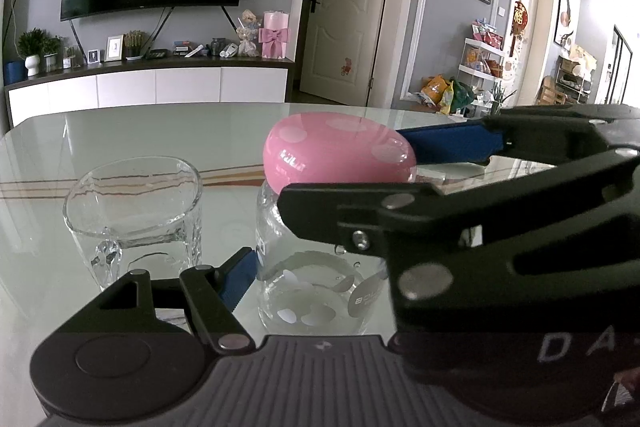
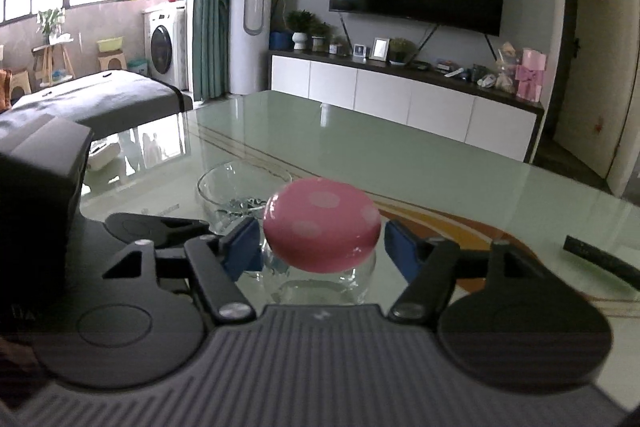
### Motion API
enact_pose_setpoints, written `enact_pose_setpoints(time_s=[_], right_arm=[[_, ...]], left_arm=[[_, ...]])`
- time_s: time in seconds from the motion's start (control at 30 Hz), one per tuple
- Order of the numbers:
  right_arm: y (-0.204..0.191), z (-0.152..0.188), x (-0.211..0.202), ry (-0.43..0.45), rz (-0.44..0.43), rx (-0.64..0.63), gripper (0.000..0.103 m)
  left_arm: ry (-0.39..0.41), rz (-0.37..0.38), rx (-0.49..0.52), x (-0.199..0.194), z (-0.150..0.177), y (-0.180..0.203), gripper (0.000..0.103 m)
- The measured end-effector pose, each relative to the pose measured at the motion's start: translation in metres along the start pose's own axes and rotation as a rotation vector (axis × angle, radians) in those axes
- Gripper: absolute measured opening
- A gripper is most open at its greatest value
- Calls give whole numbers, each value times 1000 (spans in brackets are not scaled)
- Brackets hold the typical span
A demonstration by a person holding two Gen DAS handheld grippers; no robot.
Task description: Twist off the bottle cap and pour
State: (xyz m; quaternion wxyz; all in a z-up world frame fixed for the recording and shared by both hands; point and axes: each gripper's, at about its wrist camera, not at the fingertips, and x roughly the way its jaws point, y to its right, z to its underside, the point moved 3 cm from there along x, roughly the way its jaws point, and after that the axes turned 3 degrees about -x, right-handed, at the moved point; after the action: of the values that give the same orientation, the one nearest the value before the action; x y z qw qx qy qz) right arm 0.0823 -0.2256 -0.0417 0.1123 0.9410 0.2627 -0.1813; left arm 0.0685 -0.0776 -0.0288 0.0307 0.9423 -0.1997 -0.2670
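A clear glass bottle [image 1: 316,287] with a pink, white-spotted dome cap [image 1: 340,153] stands on the glass table. My left gripper [image 1: 320,279] is shut on the bottle's body, its left blue pad [image 1: 240,275] against the glass; its right finger is hidden behind the other tool. My right gripper [image 2: 322,247] straddles the cap [image 2: 322,225] from above, with the blue pads [image 2: 242,247] close on both sides and small gaps showing. It crosses the left wrist view [image 1: 452,145]. An empty clear glass [image 1: 134,215] stands left of the bottle, and behind it in the right wrist view [image 2: 232,197].
The glass table [image 1: 160,131] has a brown stripe pattern. A dark flat object [image 2: 600,261] lies on the table at the right. A TV cabinet and a door stand beyond the far edge.
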Motion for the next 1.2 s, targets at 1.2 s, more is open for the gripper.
enact_pose_setpoints(time_s=[1.2], right_arm=[[33, -16, -6, 17, -407, -149, 65]], left_arm=[[-2, 2, 0, 0, -2, -2, 76]])
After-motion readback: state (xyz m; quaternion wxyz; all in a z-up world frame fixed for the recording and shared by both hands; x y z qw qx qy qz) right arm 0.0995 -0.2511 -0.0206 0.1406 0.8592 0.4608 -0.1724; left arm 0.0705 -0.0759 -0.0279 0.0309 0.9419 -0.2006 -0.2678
